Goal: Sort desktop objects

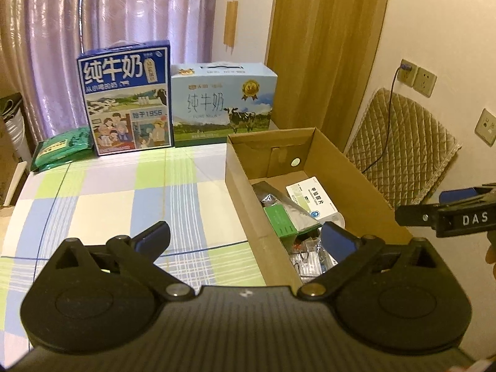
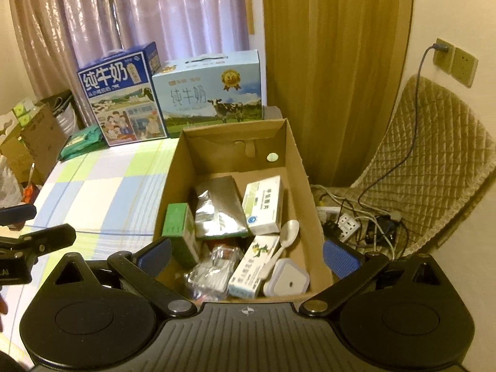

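Presently, both grippers are seen with fingers spread wide and nothing held between them. The left gripper [image 1: 246, 238] is positioned over the near left wall of the cardboard box [image 1: 245, 183], one finger above the checked tablecloth [image 1: 124, 204] and the other above the box interior. The right gripper [image 2: 246, 252] is held above the near end of the same box, its fingers to either side of the contents.

The sorted objects are found inside the box: a silver foil pouch [image 2: 218, 207] near the middle, a green carton [image 2: 179, 226] against the left wall, a white medicine box [image 2: 265, 204] to the right of the pouch, a white plastic spoon [image 2: 283, 241], a white and green carton [image 2: 252, 266], a clear plastic wrapper [image 2: 214, 266], and a small white lidded container [image 2: 286, 277] at the near right corner.

Two milk cartons, one dark blue [image 1: 127, 99] and one pale blue [image 1: 223, 105], are noted upright at the far table edge, with a green packet [image 1: 62, 148] lying beside the dark blue one.
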Motion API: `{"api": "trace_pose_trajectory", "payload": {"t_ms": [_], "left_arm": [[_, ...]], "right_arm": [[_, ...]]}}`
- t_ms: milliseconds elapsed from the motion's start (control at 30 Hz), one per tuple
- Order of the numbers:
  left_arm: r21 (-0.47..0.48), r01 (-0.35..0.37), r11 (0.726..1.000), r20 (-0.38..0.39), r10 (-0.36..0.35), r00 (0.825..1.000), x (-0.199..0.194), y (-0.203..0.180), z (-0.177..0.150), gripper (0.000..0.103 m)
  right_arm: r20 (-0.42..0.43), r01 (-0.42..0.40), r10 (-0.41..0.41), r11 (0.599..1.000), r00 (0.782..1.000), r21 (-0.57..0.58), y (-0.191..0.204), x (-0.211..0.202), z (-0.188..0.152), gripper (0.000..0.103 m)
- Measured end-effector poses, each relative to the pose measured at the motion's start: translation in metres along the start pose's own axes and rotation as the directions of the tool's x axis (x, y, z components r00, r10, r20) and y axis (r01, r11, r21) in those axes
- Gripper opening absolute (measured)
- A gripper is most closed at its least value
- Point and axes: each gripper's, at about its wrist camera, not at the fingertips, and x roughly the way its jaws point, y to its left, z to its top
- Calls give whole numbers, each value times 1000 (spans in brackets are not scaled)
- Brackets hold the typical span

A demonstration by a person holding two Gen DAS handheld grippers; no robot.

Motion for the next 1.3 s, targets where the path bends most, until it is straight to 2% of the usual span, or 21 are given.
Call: {"api": "trace_pose_trajectory", "payload": {"t_ms": [133,400,700,967,1100,1300], "left_arm": [[-13,-29,999,18,29,999,-20,-1,-10,102],[-52,-41,998,58,44,997,-66,2,-32,101],[-54,-48,997,68,51,996,-106,-1,-65,101],[-19,-53,998,50,54,997,-123,-9,-92,102],[-22,-68,997,53,69,996,-133,-7,-103,102],[-42,-61,997,42,63,997,-148,-2,-117,102]], "right_arm": [[20,4,-4,1000,1000,0,5,-21,-12,101],[58,6,-6,1000,998,8,20,-61,-46,101],[47,-4,0,997,999,75,30,-88,-92,101],[44,24,-27,997,999,79,39,-112,-124,101],[58,38,-44,993,997,112,39,-127,-135,101],[86,48,-55,996,995,80,53,-149,-146,101]]}}
